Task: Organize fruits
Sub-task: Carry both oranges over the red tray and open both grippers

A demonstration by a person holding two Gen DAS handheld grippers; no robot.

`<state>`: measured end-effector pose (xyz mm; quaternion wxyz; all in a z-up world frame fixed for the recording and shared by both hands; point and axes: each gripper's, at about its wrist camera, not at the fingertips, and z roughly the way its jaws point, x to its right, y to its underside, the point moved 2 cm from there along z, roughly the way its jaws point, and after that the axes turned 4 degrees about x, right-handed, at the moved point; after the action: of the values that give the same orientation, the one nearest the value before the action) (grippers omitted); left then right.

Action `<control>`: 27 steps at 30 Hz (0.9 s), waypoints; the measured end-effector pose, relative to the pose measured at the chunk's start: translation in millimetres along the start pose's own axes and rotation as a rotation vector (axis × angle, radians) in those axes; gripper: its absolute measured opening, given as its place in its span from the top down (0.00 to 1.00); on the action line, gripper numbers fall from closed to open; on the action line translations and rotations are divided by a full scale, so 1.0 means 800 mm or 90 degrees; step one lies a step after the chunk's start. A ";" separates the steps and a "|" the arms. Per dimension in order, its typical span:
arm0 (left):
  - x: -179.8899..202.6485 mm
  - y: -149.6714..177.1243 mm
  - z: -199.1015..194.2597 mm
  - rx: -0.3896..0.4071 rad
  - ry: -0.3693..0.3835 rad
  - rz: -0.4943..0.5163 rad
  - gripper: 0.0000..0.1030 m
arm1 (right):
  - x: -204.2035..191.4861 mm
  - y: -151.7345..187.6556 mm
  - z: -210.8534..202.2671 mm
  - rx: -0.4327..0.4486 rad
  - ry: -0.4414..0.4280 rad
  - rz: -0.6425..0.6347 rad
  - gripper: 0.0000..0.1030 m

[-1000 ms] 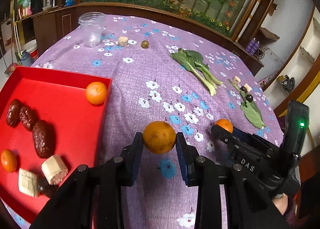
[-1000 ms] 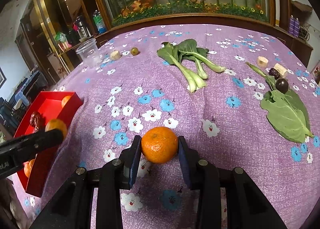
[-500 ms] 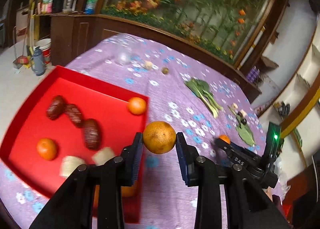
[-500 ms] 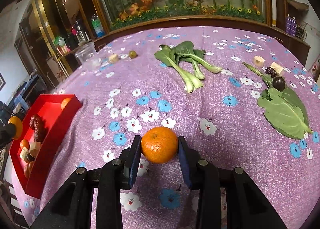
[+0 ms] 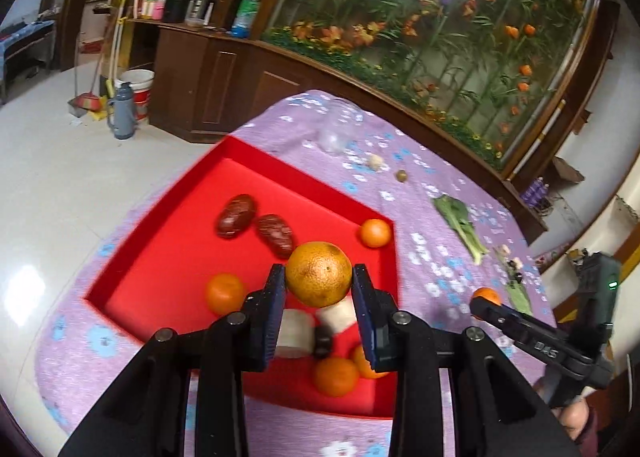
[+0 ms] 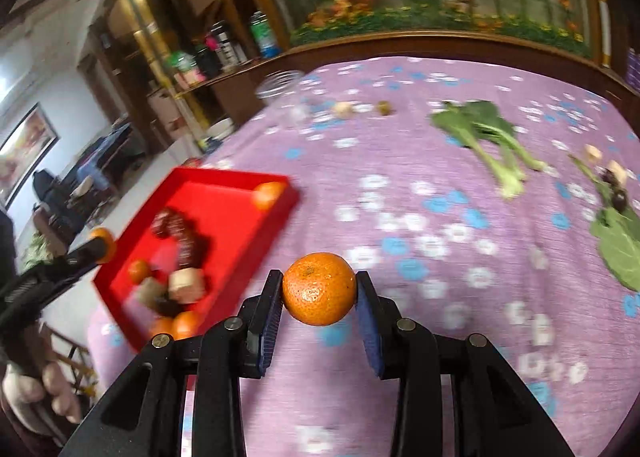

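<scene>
My left gripper (image 5: pixel 319 281) is shut on a yellowish tangerine (image 5: pixel 319 272) and holds it in the air above the red tray (image 5: pixel 168 249). The tray holds several tangerines (image 5: pixel 225 293), red dates (image 5: pixel 236 215) and pale cut chunks (image 5: pixel 295 331). My right gripper (image 6: pixel 319 295) is shut on a bright orange tangerine (image 6: pixel 319 288), held above the purple flowered cloth, right of the tray (image 6: pixel 224 225). The right gripper with its tangerine also shows in the left wrist view (image 5: pixel 485 297); the left gripper shows in the right wrist view (image 6: pixel 101 245).
Bok choy (image 6: pixel 486 137), a big green leaf (image 6: pixel 620 245) with dark dates and pale chunks, a clear plastic jar (image 6: pixel 280 81), a small pale piece (image 6: pixel 343 109) and a green olive-like fruit (image 6: pixel 385 108) lie on the cloth (image 6: pixel 420 185). The table edge drops to the floor left of the tray.
My left gripper has carried its tangerine left and up until it is over the tray. My right gripper has swung left toward the tray with its tangerine.
</scene>
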<state>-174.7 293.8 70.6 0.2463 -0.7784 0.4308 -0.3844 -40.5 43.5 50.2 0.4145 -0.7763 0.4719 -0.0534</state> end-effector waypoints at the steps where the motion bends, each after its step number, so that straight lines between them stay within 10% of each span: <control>1: -0.005 0.001 0.001 -0.001 -0.006 -0.002 0.69 | -0.013 0.001 0.005 -0.008 -0.012 -0.007 0.62; 10: -0.045 0.005 0.010 -0.011 -0.043 -0.013 0.69 | -0.085 0.008 0.050 -0.074 -0.087 -0.017 0.62; 27: -0.054 0.003 0.024 -0.028 -0.071 -0.003 0.56 | -0.125 -0.003 0.104 -0.055 -0.014 -0.100 0.62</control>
<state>-174.5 330.5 41.0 0.2518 -0.8049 0.4233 -0.3311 -54.0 170.9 28.5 0.3803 -0.8288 0.4064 -0.0566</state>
